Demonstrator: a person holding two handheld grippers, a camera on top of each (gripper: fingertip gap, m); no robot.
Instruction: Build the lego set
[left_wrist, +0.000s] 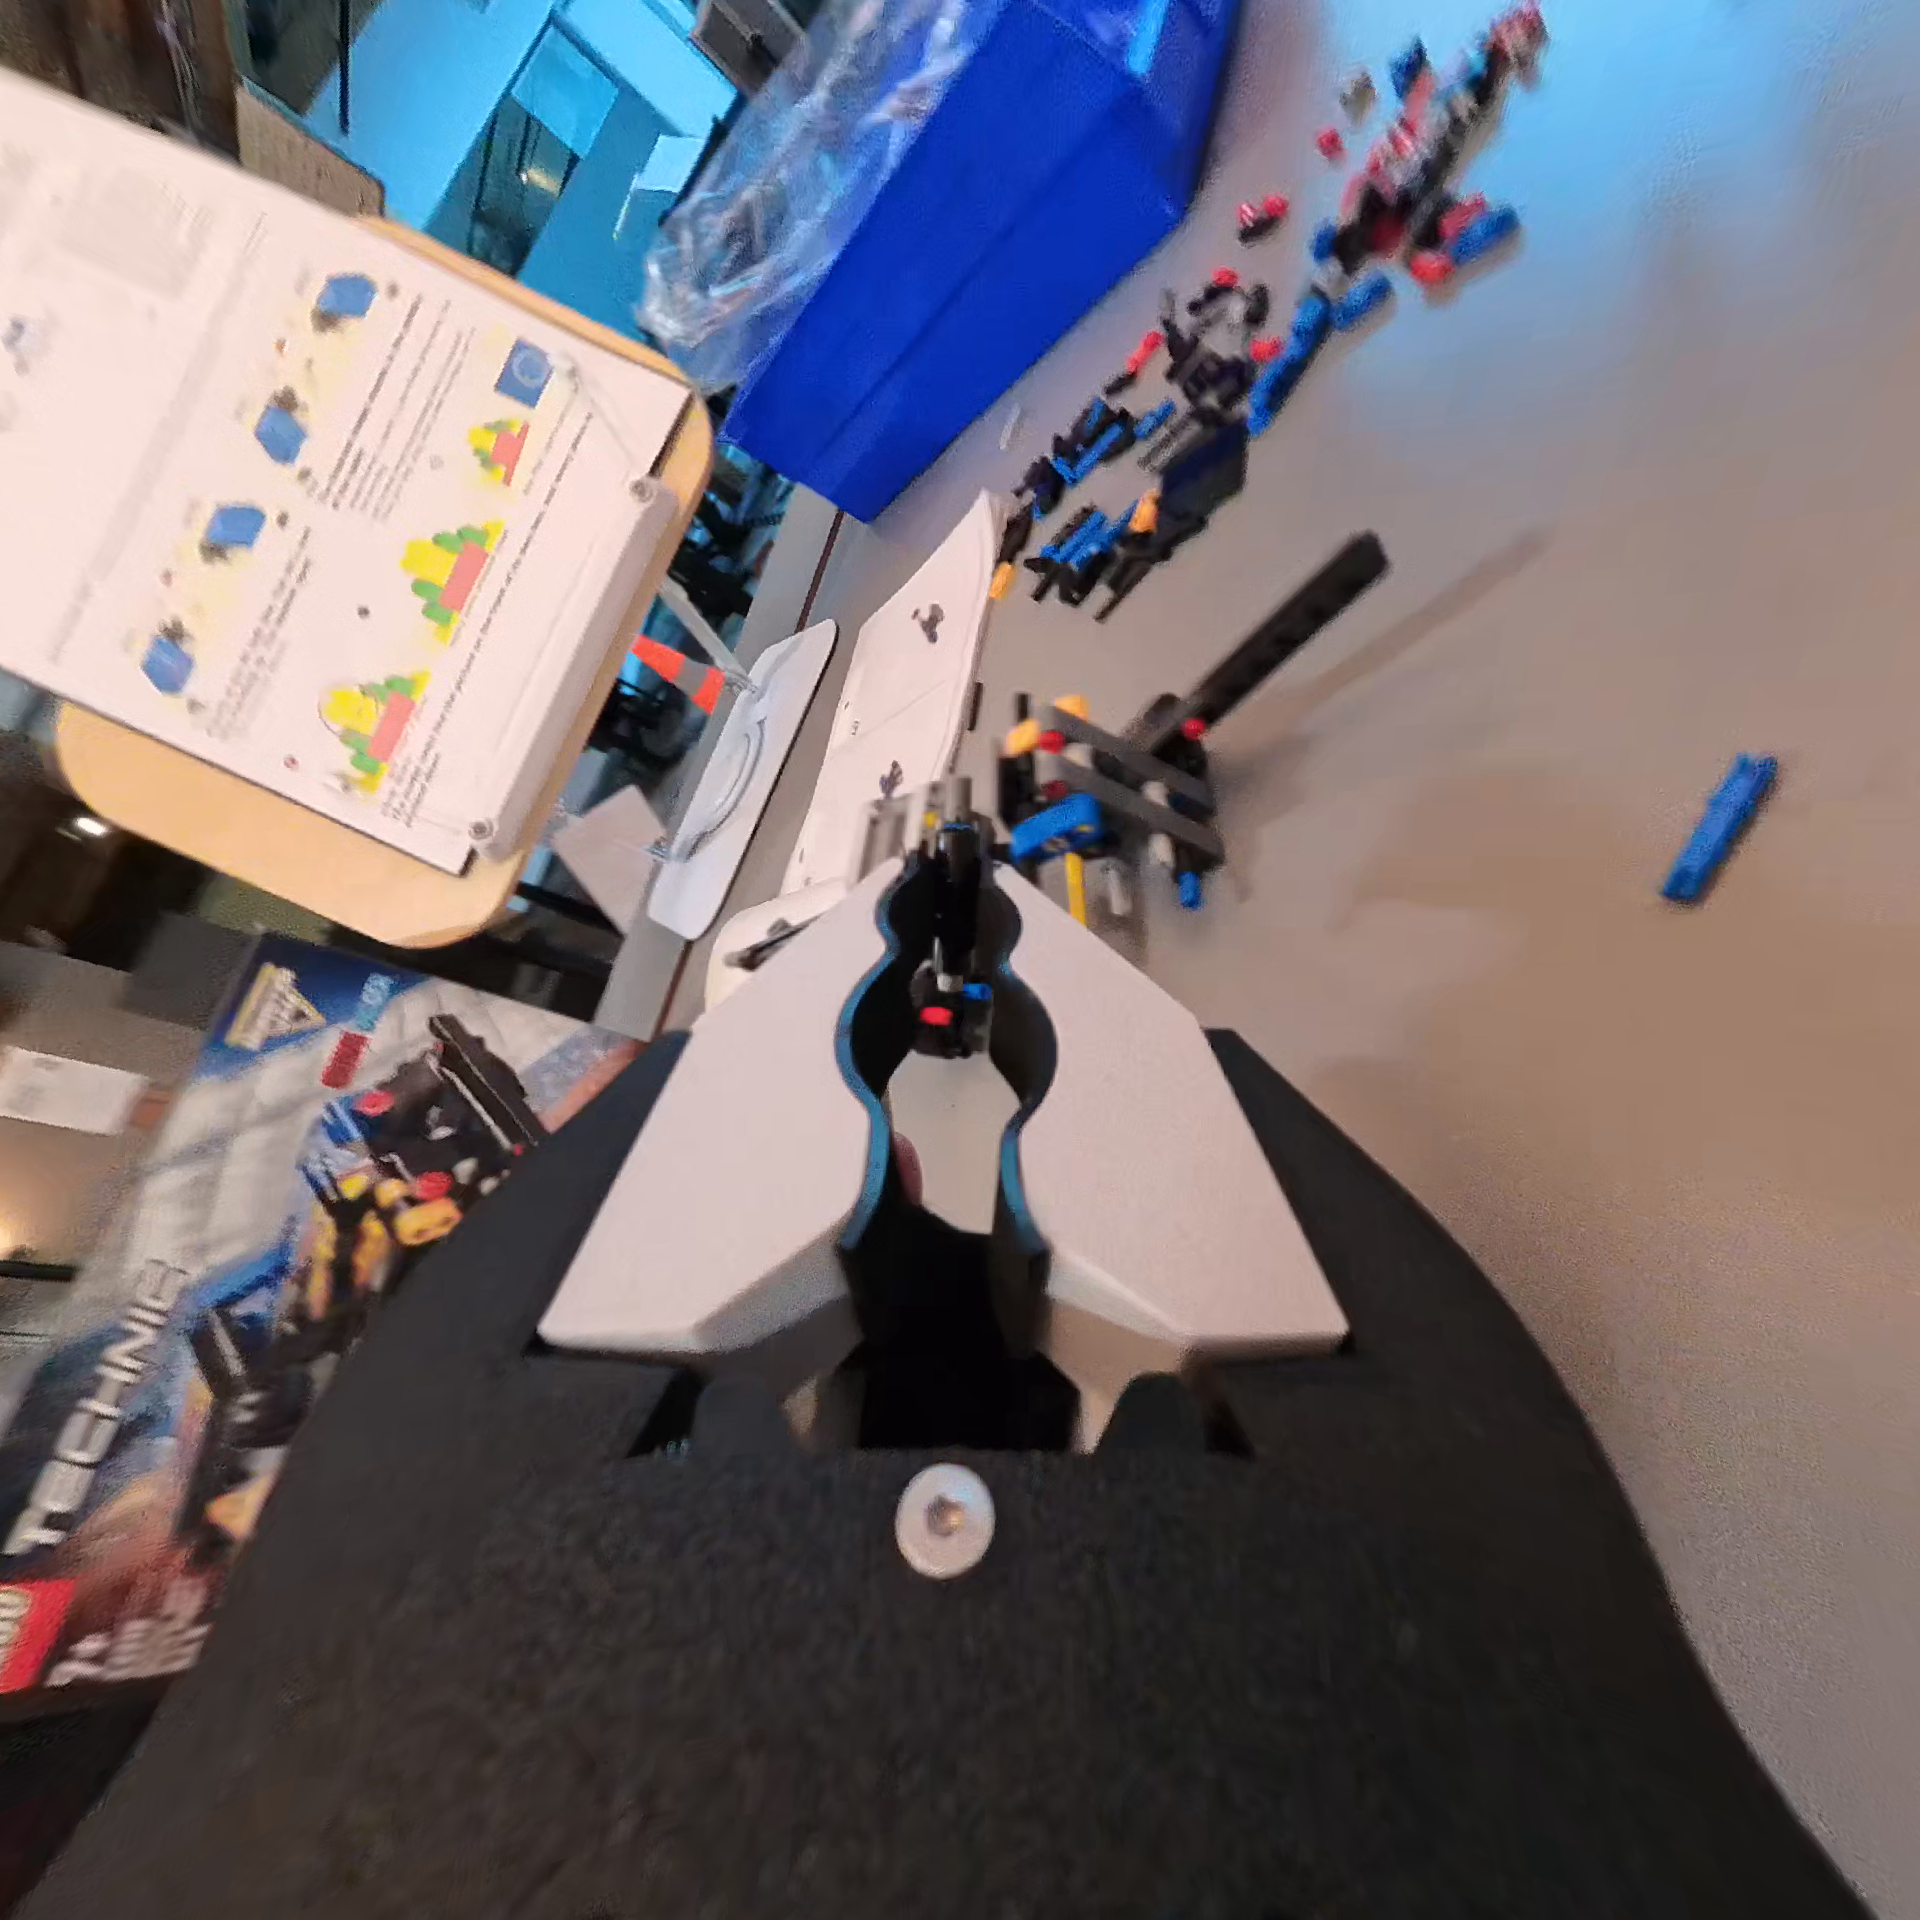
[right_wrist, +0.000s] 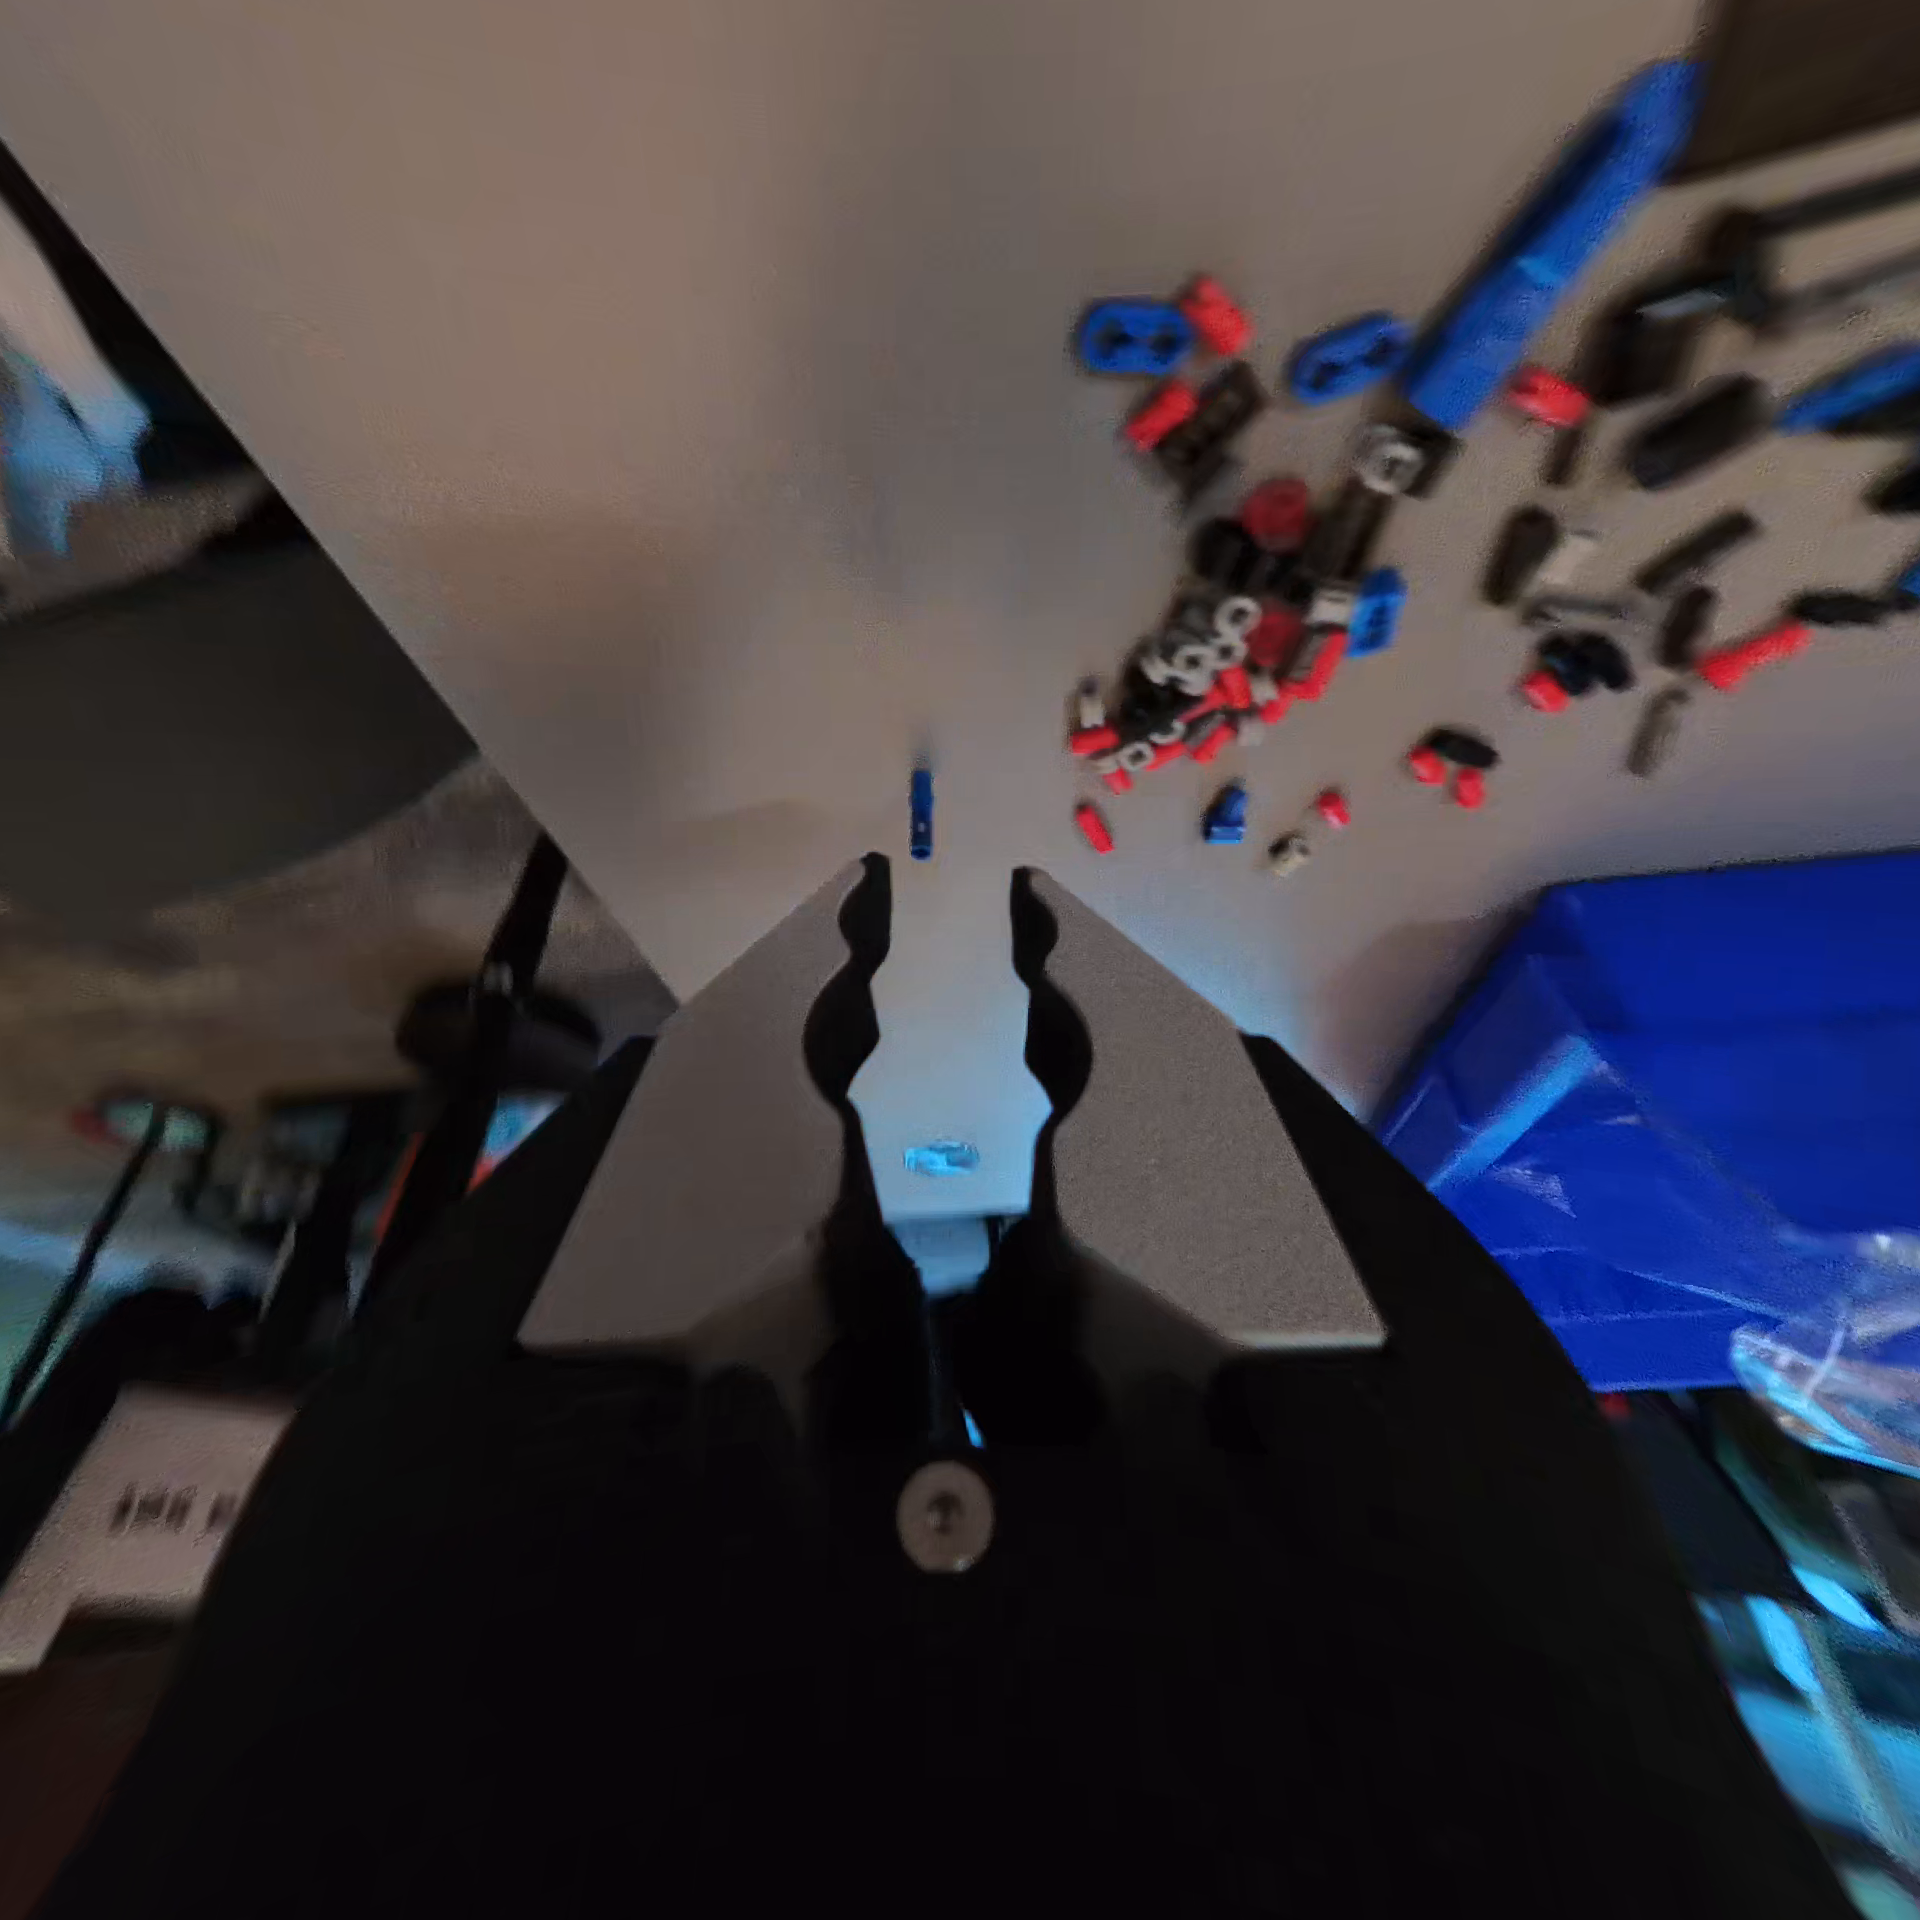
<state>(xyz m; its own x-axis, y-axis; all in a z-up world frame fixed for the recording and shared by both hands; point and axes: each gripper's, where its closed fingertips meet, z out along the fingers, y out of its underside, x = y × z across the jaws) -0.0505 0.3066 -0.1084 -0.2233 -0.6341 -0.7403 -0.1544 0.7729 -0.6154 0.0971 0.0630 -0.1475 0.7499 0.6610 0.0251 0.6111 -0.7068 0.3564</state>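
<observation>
My left gripper (left_wrist: 951, 873) is shut on a small black lego assembly (left_wrist: 951, 966) with red and blue pins, held above the table. Beyond it sits a part-built grey, blue and yellow lego frame (left_wrist: 1117, 800). A lone blue beam (left_wrist: 1720, 826) lies to the right. My right gripper (right_wrist: 948, 878) is open and empty over the table. A small blue pin (right_wrist: 921, 812) lies just beyond its fingertips. A heap of red, black and blue lego parts (right_wrist: 1236, 644) lies to the right.
A blue bin (left_wrist: 966, 239) with clear plastic bags stands at the back; it also shows in the right wrist view (right_wrist: 1704, 1101). An instruction sheet on a wooden board (left_wrist: 312, 520) and the set's box (left_wrist: 208, 1299) are at left. Loose parts (left_wrist: 1195, 416) lie scattered. Tip to tip, the grippers are about 30 cm apart.
</observation>
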